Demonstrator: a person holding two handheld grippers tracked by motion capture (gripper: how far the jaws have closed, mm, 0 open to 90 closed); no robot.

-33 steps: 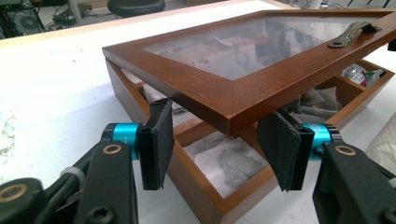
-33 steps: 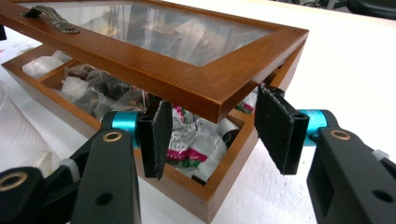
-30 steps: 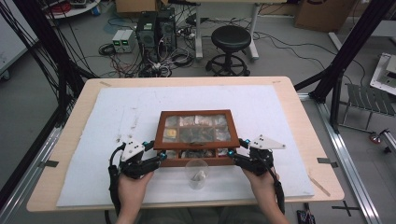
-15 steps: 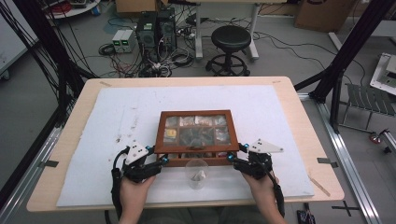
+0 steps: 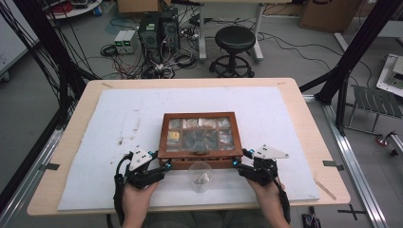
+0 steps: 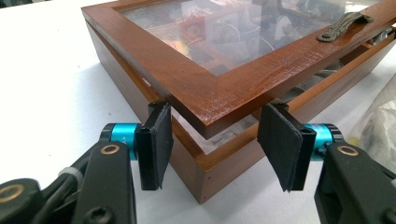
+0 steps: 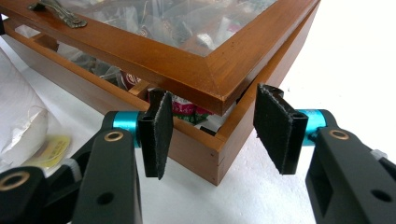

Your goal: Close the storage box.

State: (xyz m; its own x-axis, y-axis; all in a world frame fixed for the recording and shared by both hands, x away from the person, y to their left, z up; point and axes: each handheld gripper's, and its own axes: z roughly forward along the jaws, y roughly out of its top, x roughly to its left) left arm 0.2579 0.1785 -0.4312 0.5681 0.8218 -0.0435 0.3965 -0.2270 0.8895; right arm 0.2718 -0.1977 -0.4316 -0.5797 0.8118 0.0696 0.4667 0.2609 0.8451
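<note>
Both tools (image 5: 166, 166) (image 5: 236, 164) gape around wooden box's (image 5: 199, 135) raised lid corners.

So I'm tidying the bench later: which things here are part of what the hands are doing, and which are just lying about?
In use:
wooden box
its glass lid, lifted a little at the front
left gripper and right gripper, jaws open at the box's front corners

Lying about:
plastic cup
white mat
stool
</note>
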